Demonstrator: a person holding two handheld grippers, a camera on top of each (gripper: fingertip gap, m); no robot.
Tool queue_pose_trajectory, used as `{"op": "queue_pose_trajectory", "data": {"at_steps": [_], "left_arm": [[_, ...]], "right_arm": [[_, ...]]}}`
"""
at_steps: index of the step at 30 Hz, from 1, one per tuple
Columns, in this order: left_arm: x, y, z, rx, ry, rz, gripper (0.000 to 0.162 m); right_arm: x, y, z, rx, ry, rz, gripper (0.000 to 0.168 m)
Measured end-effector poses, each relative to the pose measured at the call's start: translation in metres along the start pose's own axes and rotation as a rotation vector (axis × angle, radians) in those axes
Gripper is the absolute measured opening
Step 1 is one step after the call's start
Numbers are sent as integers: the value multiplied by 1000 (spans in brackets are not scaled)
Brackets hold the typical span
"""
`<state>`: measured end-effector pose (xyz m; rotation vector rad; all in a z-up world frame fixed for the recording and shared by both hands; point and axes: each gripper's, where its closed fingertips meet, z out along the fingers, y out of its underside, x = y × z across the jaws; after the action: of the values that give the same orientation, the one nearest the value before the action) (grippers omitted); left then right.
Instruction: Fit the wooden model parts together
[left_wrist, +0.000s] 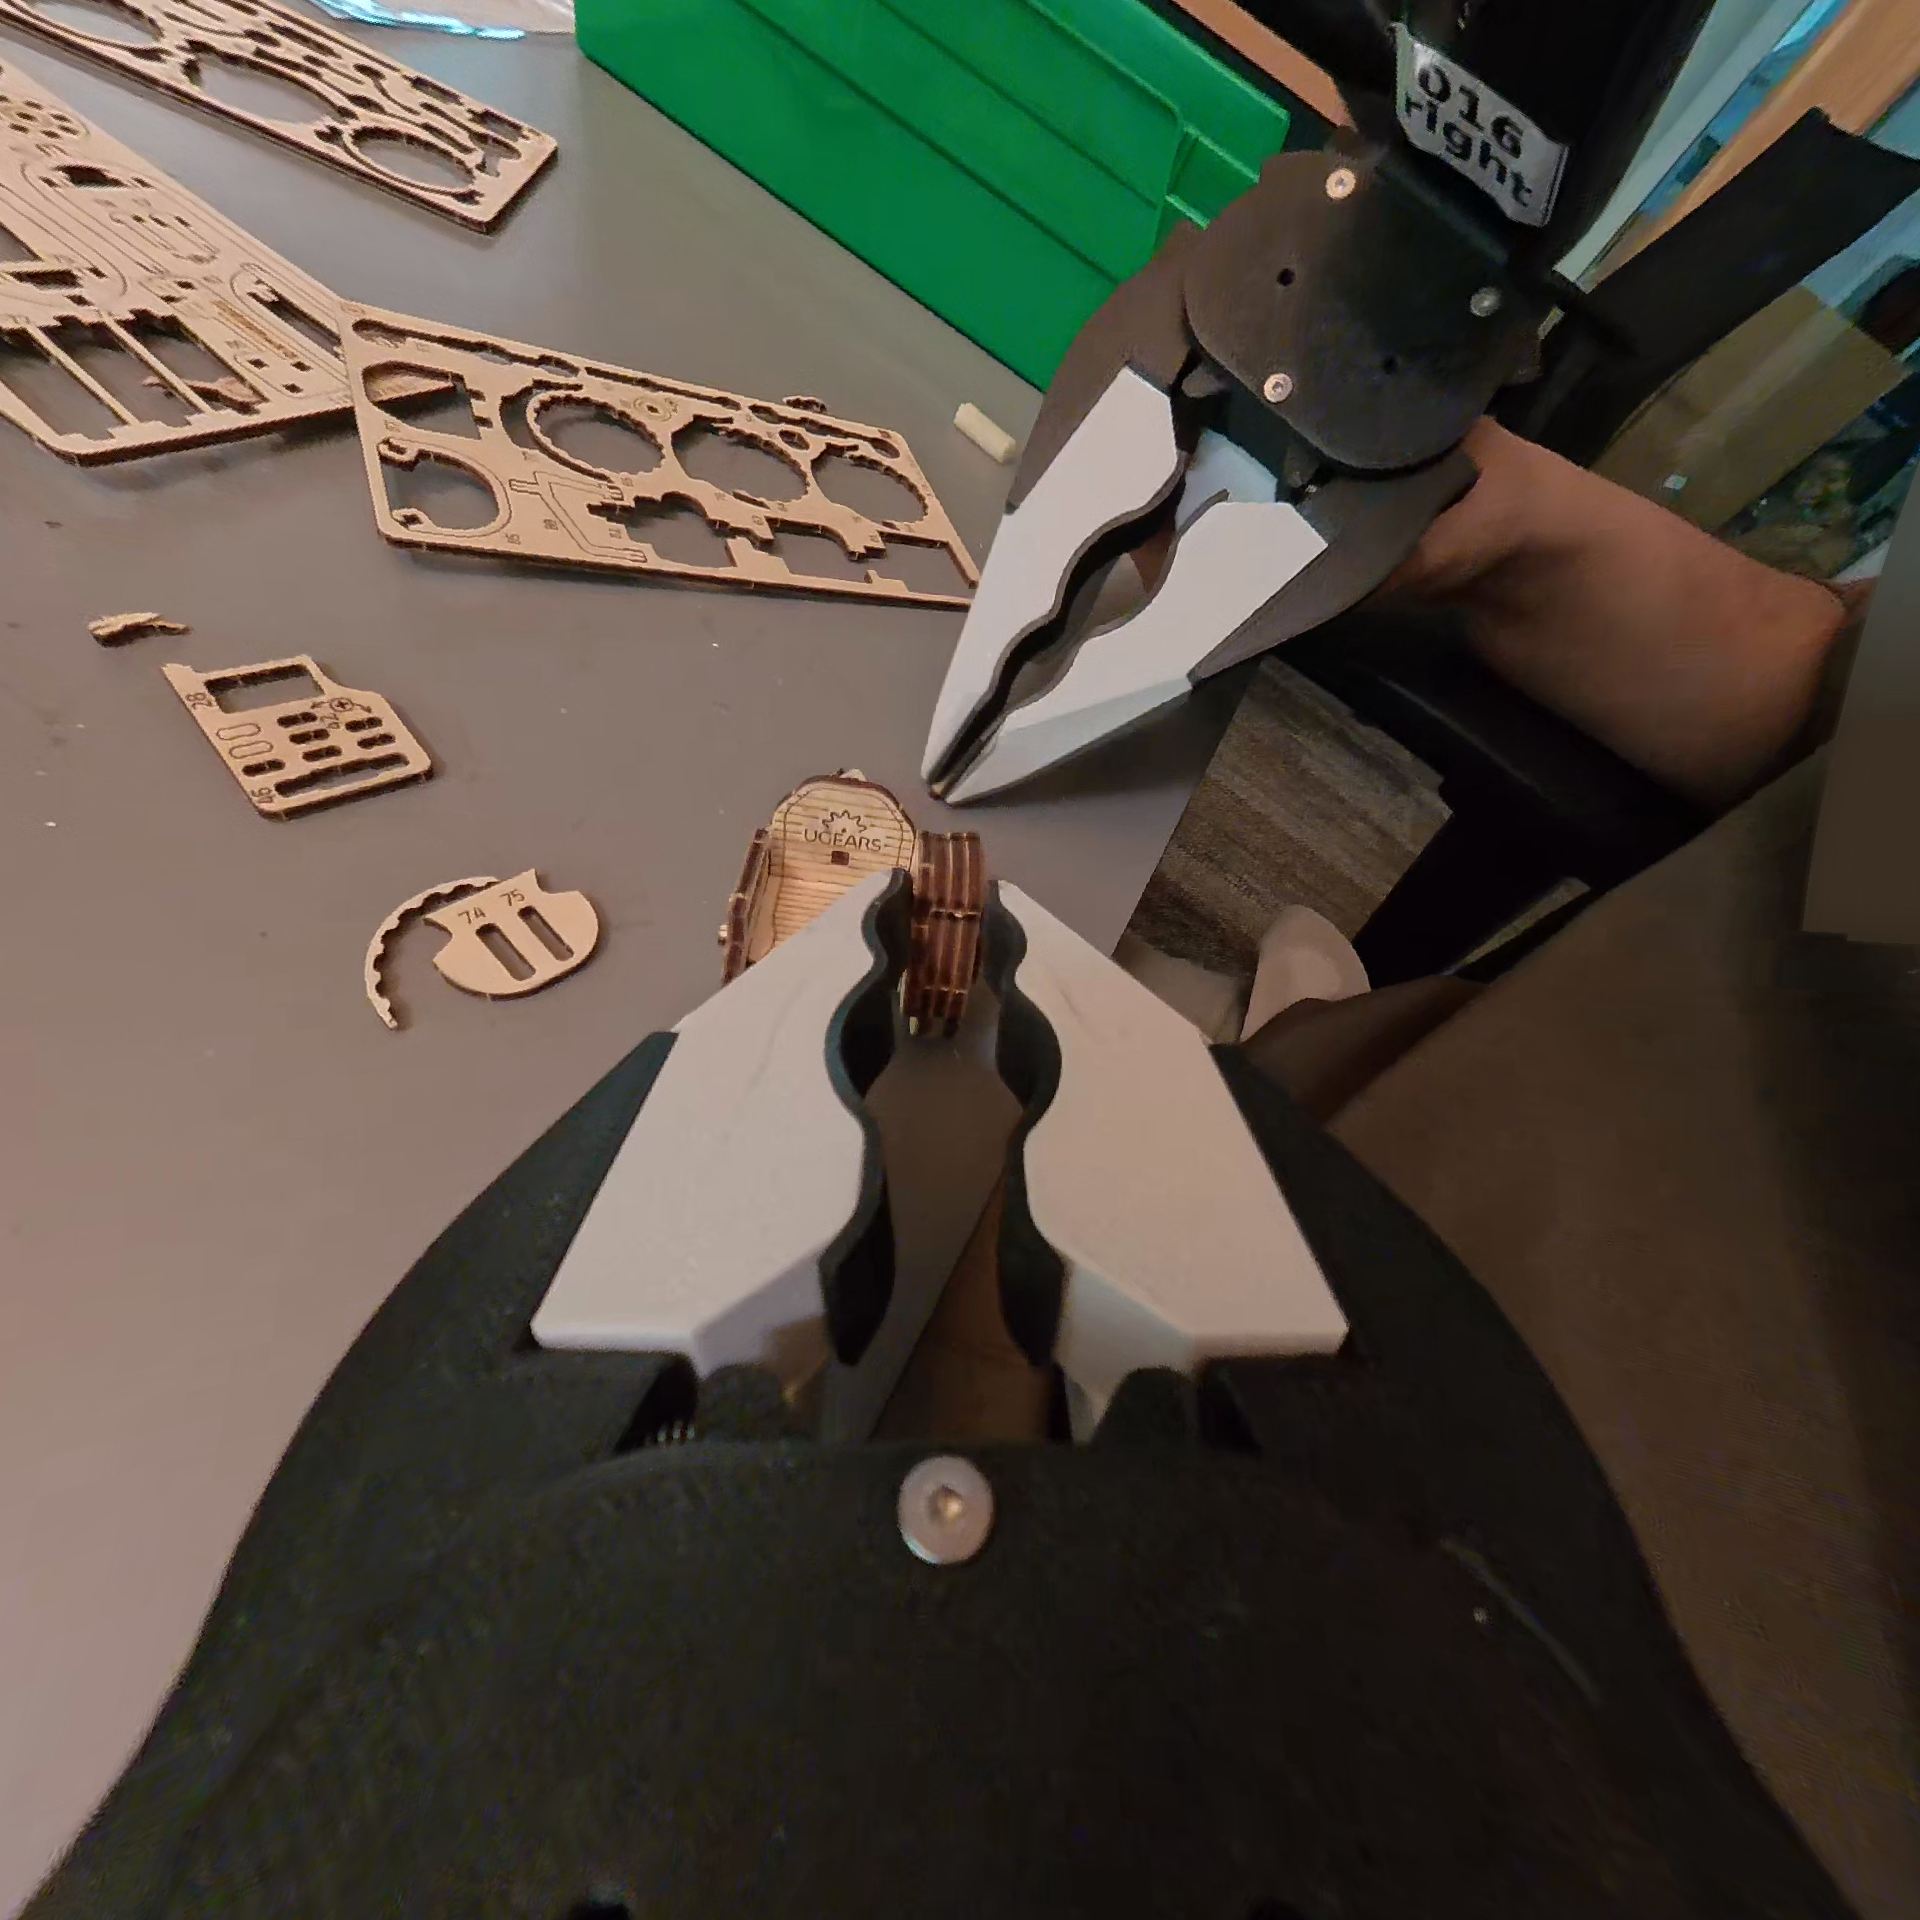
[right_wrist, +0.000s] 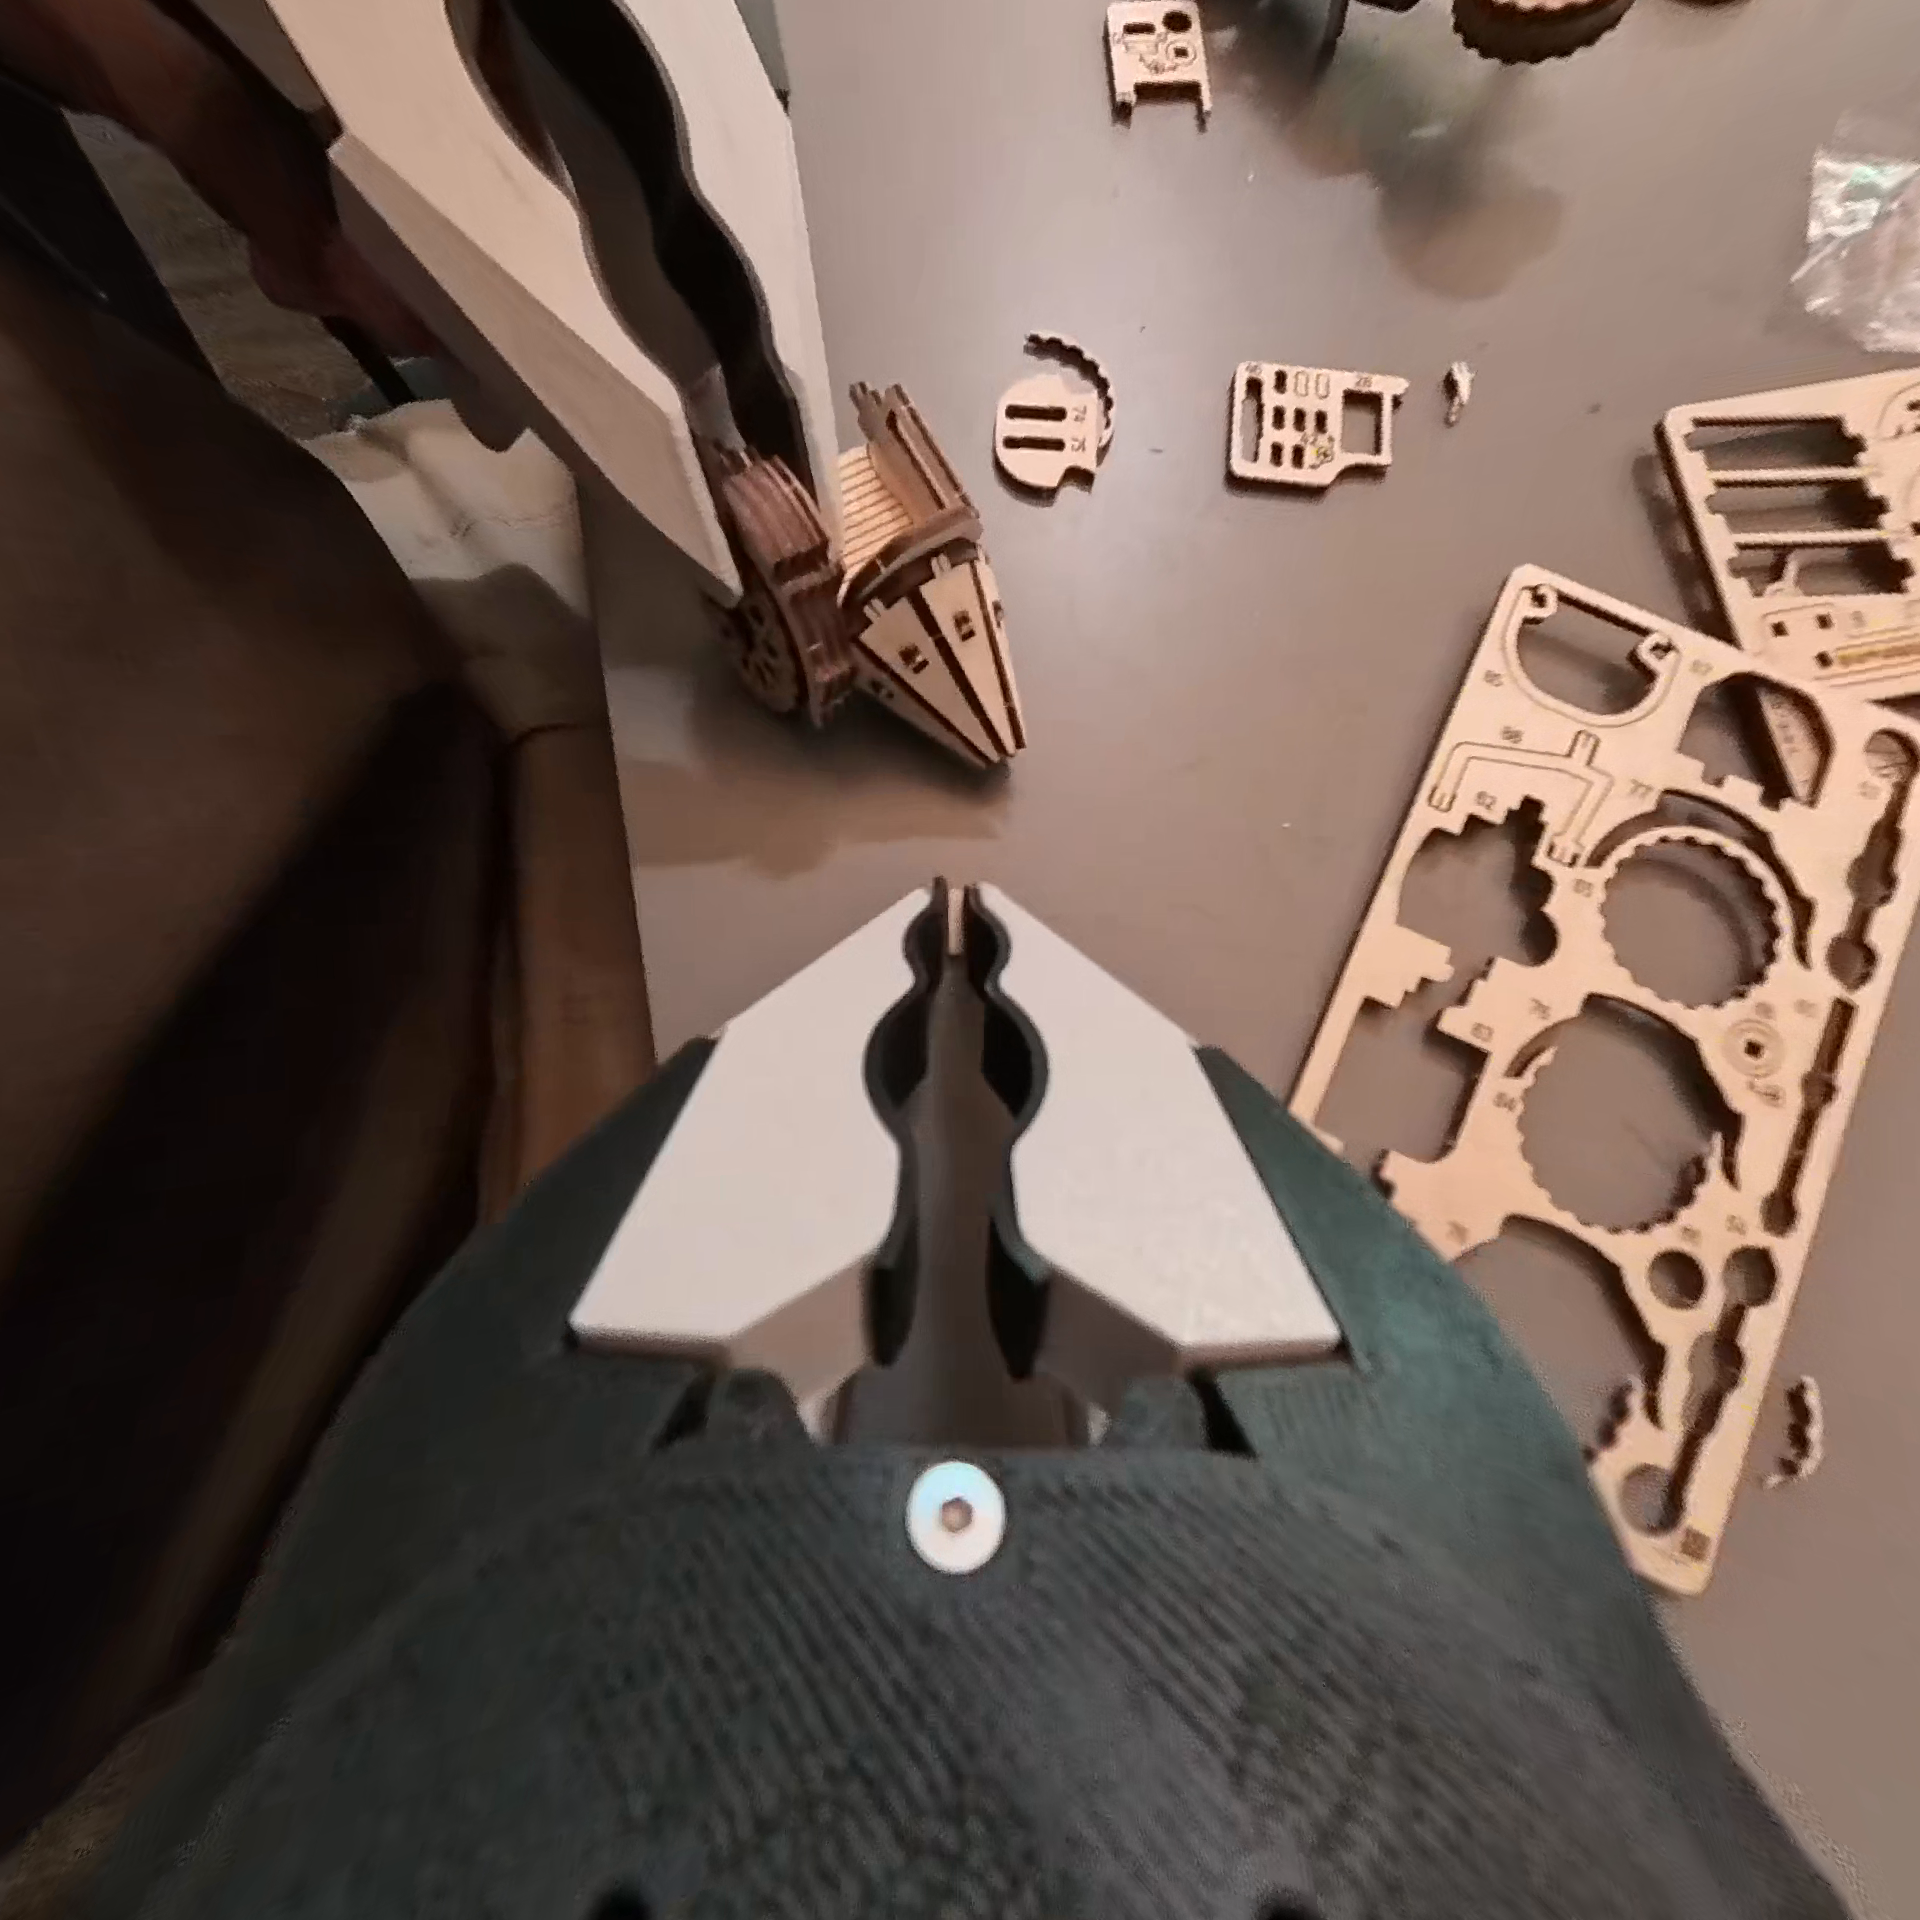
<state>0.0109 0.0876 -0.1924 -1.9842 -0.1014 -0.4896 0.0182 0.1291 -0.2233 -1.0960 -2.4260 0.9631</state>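
The small wooden model (left_wrist: 821, 883) stands on the grey table (left_wrist: 623, 1143) near its edge. It has a light slatted body and a dark layered wheel (left_wrist: 945, 935). My left gripper (left_wrist: 948, 894) is shut on that wheel and holds the model; the right wrist view shows the same grip (right_wrist: 764, 520) on the model (right_wrist: 925, 634). My right gripper (right_wrist: 956, 896) is shut on a thin, light wooden piece (right_wrist: 954, 920) and hovers just short of the model. In the left wrist view the right gripper (left_wrist: 940, 784) points down at the model, tips closed.
Punched-out plywood sheets (left_wrist: 665, 478) (right_wrist: 1610, 1039) lie beyond the model. A round slotted piece (left_wrist: 509, 935) (right_wrist: 1049, 431) and a rectangular slotted piece (left_wrist: 301, 738) (right_wrist: 1309, 421) lie loose. A green box (left_wrist: 935, 156) stands at the back. A clear plastic bag (right_wrist: 1870, 229) lies further off. Tip to tip, the grippers are about 6 cm apart.
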Motion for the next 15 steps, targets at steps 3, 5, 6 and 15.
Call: {"op": "queue_pose_trajectory", "data": {"at_steps": [3, 5, 6, 15], "left_arm": [[0, 0, 0, 4, 1, -6, 10], [-1, -1, 0, 8, 3, -11, 10], [-1, -1, 0, 10, 4, -14, 10], [-3, -1, -1, 15, 5, -25, 10]], "right_arm": [[-16, 0, -2, -9, -86, 78, 10], [-27, -2, -8, -1, -181, 137, 22], [-27, -4, -12, 21, -192, 151, 26], [-27, 12, -16, -59, -192, 129, 20]]}}
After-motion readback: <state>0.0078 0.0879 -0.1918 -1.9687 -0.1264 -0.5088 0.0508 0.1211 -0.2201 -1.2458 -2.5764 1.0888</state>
